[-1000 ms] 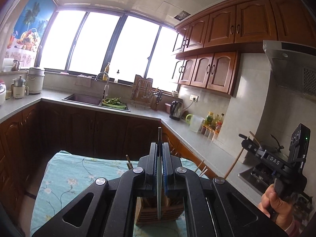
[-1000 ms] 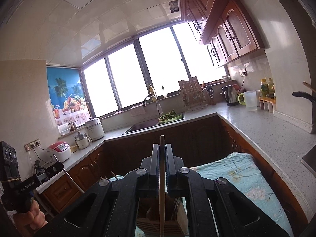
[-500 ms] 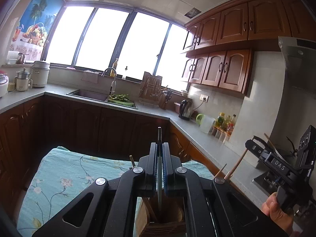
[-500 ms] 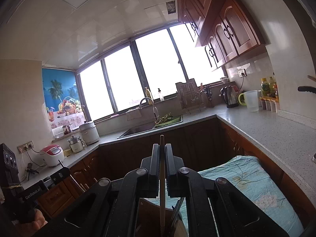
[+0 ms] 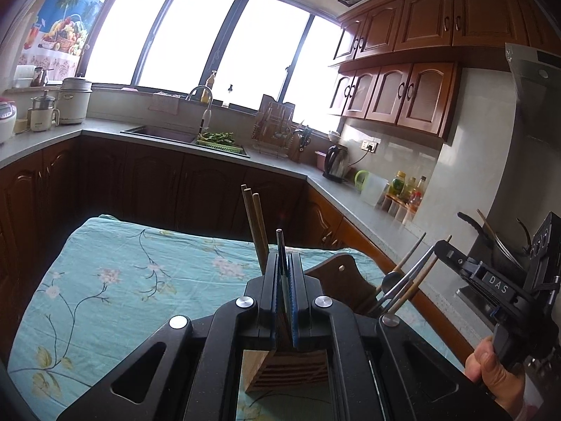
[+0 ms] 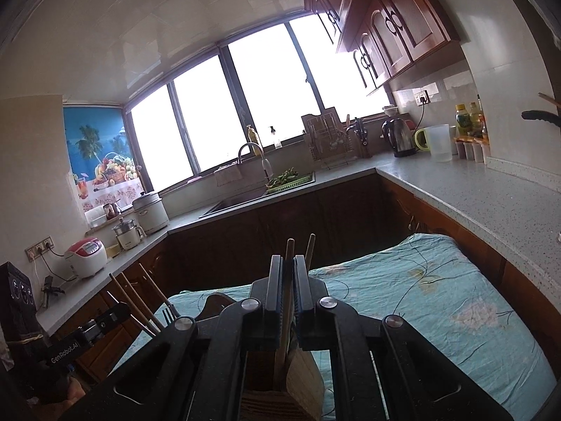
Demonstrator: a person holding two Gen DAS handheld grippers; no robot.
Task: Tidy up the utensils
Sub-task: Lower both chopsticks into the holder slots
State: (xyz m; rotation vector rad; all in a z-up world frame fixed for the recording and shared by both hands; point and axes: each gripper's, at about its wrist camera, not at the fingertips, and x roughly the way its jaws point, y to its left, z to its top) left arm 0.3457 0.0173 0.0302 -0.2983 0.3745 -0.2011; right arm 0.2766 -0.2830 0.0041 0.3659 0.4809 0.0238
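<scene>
A wooden utensil holder (image 5: 291, 368) stands on the teal floral cloth (image 5: 115, 280), directly under both grippers. My left gripper (image 5: 284, 263) is shut on a thin dark metal utensil (image 5: 279, 236) that points down into the holder. Wooden chopsticks (image 5: 254, 217) stand in the holder just left of it. My right gripper (image 6: 288, 266) is shut on a wooden stick (image 6: 289, 247) that runs down into the holder (image 6: 301, 386). In the left wrist view the right gripper (image 5: 442, 245) comes in from the right, over several metal and wooden utensils (image 5: 403, 284) leaning out of the holder.
The cloth-covered table sits inside a U-shaped counter (image 6: 473, 193) with dark cabinets. A sink (image 5: 157, 133), a dish rack (image 5: 275, 129), a kettle (image 5: 336, 163), a jug (image 5: 373, 189) and bottles (image 5: 403, 186) line the counter. A person's hand (image 5: 491, 368) grips the right tool.
Both grippers have come down toward the holder with their utensils still gripped. The holder and its chopsticks now rise higher in both views.
</scene>
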